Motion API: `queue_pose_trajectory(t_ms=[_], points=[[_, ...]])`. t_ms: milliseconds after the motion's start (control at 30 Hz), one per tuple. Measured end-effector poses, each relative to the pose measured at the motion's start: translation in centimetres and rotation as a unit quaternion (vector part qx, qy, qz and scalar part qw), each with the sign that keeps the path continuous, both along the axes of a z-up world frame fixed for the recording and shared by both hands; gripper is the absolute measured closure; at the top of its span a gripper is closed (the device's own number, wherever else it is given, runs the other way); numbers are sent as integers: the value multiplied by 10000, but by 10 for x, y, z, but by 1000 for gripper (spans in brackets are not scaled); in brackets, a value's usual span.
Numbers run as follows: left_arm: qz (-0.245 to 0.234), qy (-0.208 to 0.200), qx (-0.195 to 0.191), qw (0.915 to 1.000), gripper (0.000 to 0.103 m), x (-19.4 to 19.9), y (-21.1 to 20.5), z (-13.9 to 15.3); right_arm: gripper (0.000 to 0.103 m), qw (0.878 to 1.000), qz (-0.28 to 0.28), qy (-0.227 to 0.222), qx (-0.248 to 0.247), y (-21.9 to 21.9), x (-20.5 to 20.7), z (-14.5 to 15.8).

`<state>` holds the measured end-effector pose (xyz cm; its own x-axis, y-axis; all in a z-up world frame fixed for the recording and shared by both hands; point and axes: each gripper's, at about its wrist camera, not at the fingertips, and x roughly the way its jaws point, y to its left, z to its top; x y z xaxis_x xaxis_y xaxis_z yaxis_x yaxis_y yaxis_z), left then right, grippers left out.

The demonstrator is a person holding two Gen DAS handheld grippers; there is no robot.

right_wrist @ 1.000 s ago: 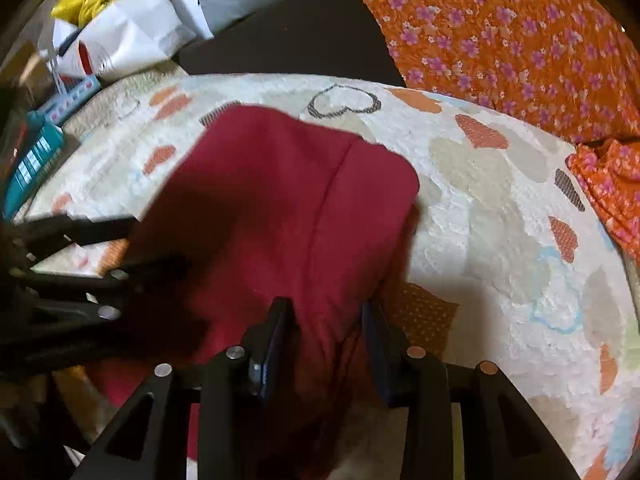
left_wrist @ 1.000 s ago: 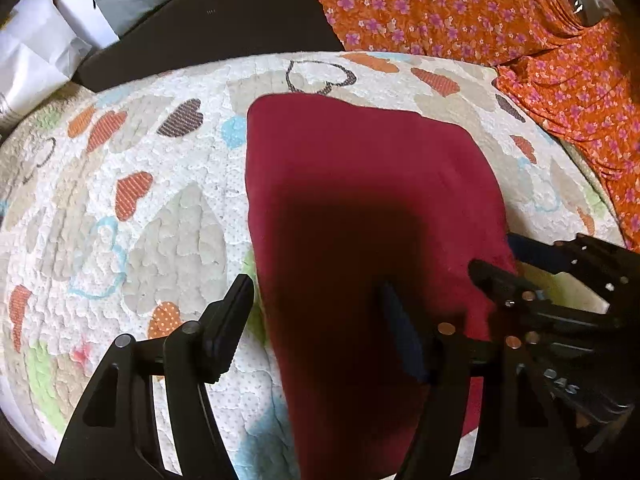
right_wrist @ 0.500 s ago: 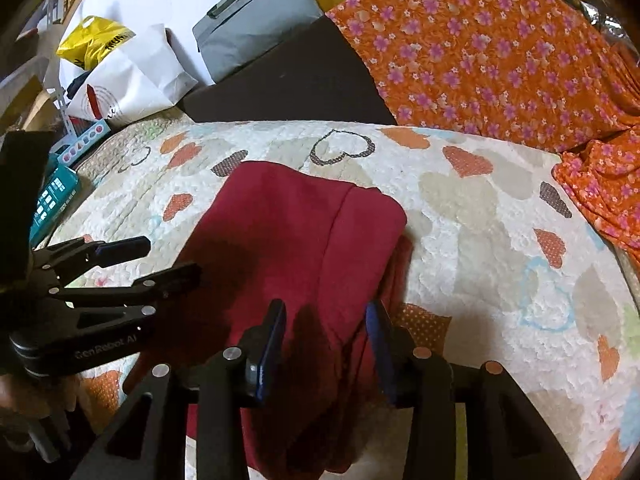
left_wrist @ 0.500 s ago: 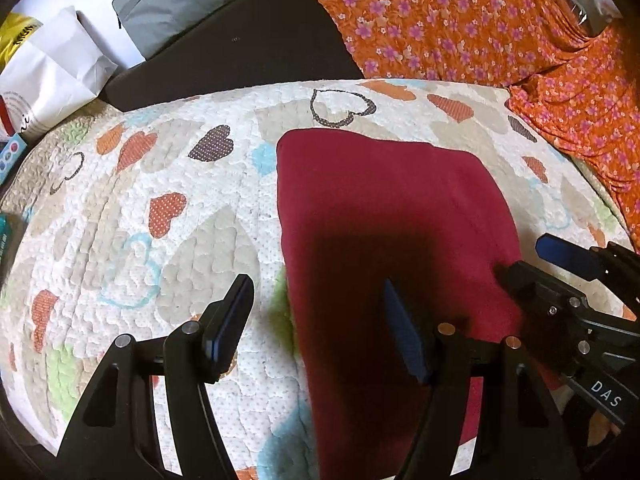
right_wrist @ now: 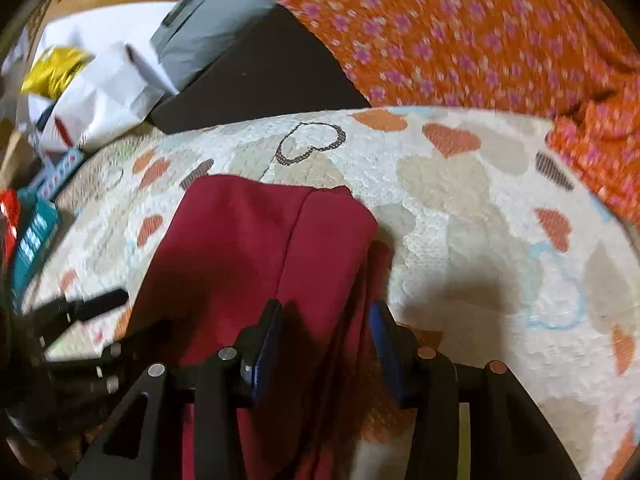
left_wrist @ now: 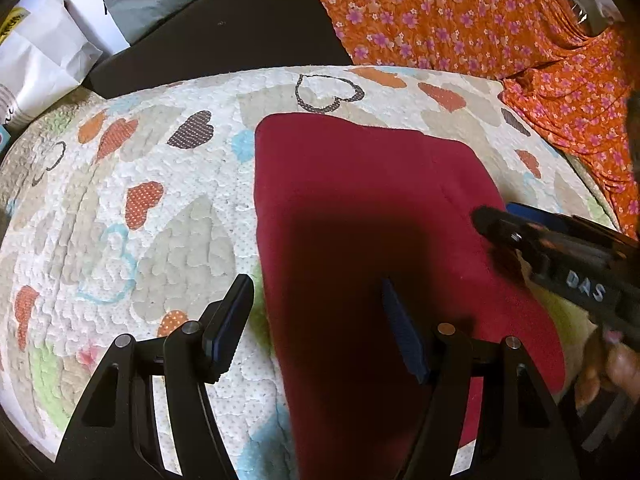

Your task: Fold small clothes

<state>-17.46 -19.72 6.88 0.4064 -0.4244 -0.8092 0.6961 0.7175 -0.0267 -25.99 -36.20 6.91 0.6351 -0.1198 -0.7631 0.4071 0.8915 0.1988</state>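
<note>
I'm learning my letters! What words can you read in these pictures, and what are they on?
"DAS": white letters on the right gripper, seen from the left wrist.
White paper bag: dark print at its edge, too cut off to read.
Teal box: markings too blurred to read.

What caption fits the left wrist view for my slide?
Open left hand-held gripper poised over a folded dark red cloth garment lying on a heart-patterned quilted mat.
</note>
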Motion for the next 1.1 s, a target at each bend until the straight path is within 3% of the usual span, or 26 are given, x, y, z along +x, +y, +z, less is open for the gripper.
queue_pose_trajectory(t_ms=[100, 200, 433, 567, 867, 967, 1033, 1100], points=[[-8, 17, 22, 10000, 36, 0, -3, -2, 64, 9990, 224, -158, 344, -4, 8, -7], [-12, 35, 35, 10000, 36, 1, -5, -4, 72, 9994, 315, -99, -37, 4, 11, -8], [52, 23, 85, 9999, 24, 3, -6, -8, 74, 9988, 323, 11, -373, 11, 8, -8], [82, 79, 79, 9999, 24, 5, -5, -10, 87, 9984, 274, -60, -489, 13, 2, -2], [141, 46, 167, 9998, 17, 6, -7, -14, 87, 9994, 163, -208, -214, 8, -6, 0], [162, 107, 157, 9997, 16, 8, -7, -15, 82, 9992, 115, -269, -274, 12, -12, 7], [155, 85, 165, 9997, 16, 8, -7, -15, 62, 9984, 107, -285, -486, 19, -15, 10], [144, 10, 189, 9997, 16, 6, -7, -13, 57, 9972, 128, -341, -655, 26, -18, 12]])
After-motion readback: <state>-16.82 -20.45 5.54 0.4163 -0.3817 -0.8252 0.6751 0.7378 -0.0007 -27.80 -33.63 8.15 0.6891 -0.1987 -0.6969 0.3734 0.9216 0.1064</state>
